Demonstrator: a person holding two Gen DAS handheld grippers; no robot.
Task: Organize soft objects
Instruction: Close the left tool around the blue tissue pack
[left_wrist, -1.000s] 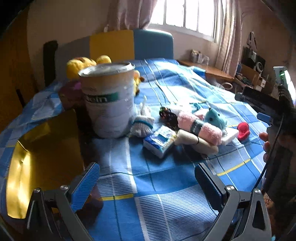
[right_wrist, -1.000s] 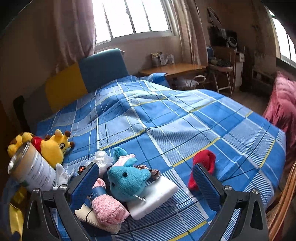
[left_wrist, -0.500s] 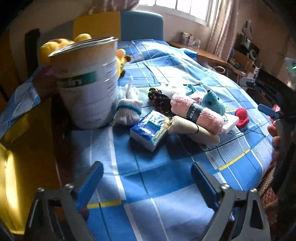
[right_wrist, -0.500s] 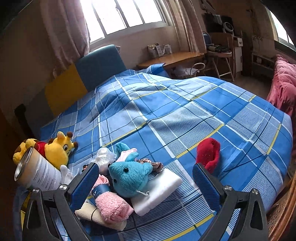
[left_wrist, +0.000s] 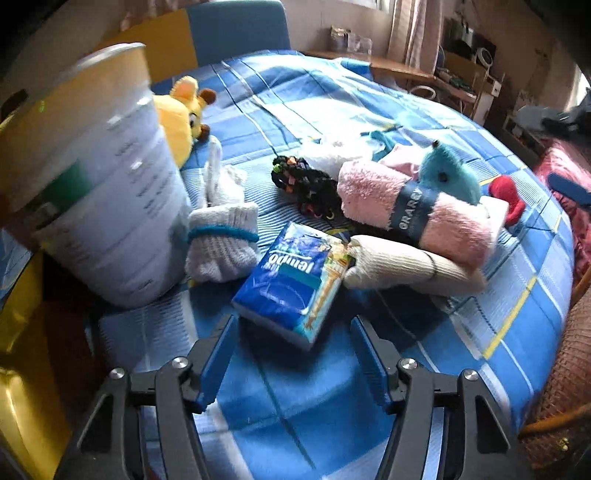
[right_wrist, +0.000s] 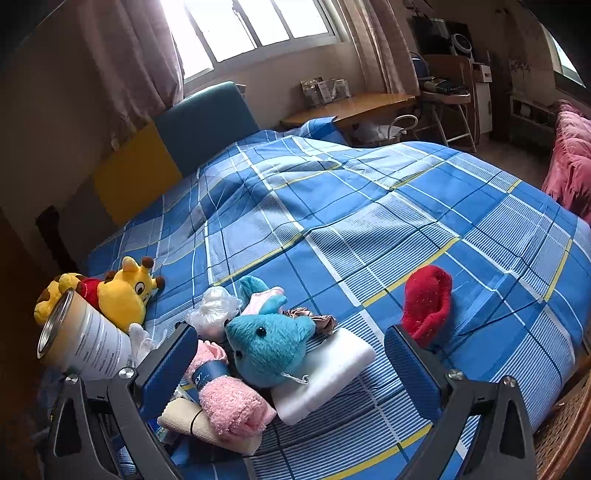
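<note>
A blue tissue pack (left_wrist: 295, 284) lies on the checked bedspread (left_wrist: 332, 387), just ahead of my left gripper (left_wrist: 293, 350). The jaws are closing, the pack's near corner reaches between the fingertips, and the pads do not touch it. Behind it lie a white sock bundle (left_wrist: 221, 243), a cream roll (left_wrist: 406, 266), a pink rolled towel (left_wrist: 417, 206) and a teal plush (left_wrist: 447, 173). My right gripper (right_wrist: 288, 343) hangs open above the teal plush (right_wrist: 269, 343) and a white foam block (right_wrist: 325, 369), holding nothing.
A tall tin (left_wrist: 96, 192) stands left of the pile with a yellow plush (left_wrist: 181, 114) behind it. A red plush (right_wrist: 428, 306) lies apart on the right. A yellow bag (left_wrist: 22, 406) sits at the near left. The far bedspread (right_wrist: 332, 206) is bare.
My left gripper came forward and down toward the tissue pack, and its jaws narrowed. The right gripper stayed in place, still open.
</note>
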